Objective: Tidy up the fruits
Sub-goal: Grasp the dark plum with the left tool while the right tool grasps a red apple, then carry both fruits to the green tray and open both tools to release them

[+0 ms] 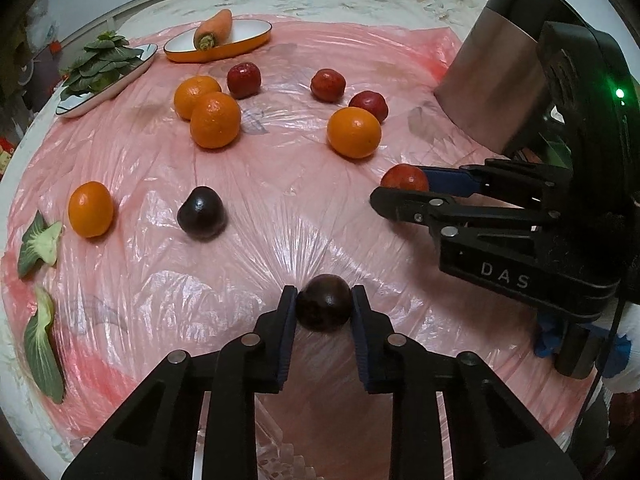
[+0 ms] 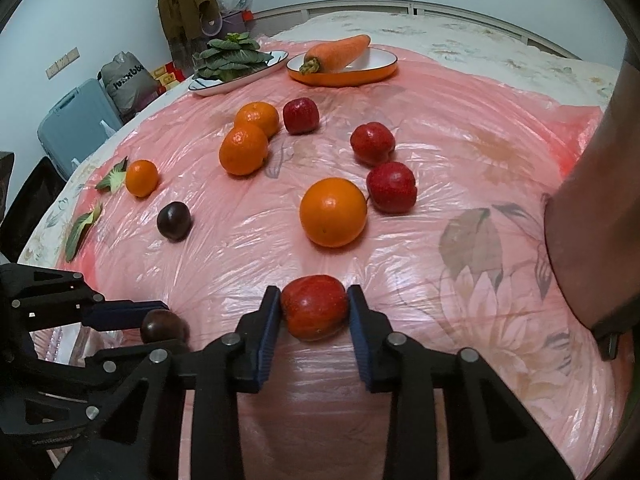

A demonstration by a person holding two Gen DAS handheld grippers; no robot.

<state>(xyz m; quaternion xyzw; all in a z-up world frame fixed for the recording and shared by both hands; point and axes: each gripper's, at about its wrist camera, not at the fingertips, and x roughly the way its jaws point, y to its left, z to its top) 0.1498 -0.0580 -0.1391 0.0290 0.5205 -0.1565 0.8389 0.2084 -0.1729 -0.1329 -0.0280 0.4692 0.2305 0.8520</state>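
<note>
My left gripper (image 1: 324, 306) is shut on a dark purple plum (image 1: 323, 307) just above the pink plastic sheet; it also shows in the right wrist view (image 2: 162, 326). My right gripper (image 2: 313, 308) is shut on a red apple (image 2: 314, 306), seen from the left wrist view (image 1: 404, 178) too. A second plum (image 1: 201, 213) lies to the left. Several oranges lie on the sheet: a touching pair (image 1: 214, 120), one (image 1: 353, 132) in the middle, one (image 1: 90, 209) at the left. Three red apples (image 1: 244, 79) (image 1: 328, 84) (image 1: 369, 105) lie farther back.
An orange dish (image 1: 240, 42) with a carrot (image 1: 214, 28) and a plate (image 1: 86, 102) of leafy greens (image 1: 100, 62) stand at the back. A steel kettle (image 1: 496, 64) stands at the right. Loose green leaves (image 1: 40, 244) lie at the left edge.
</note>
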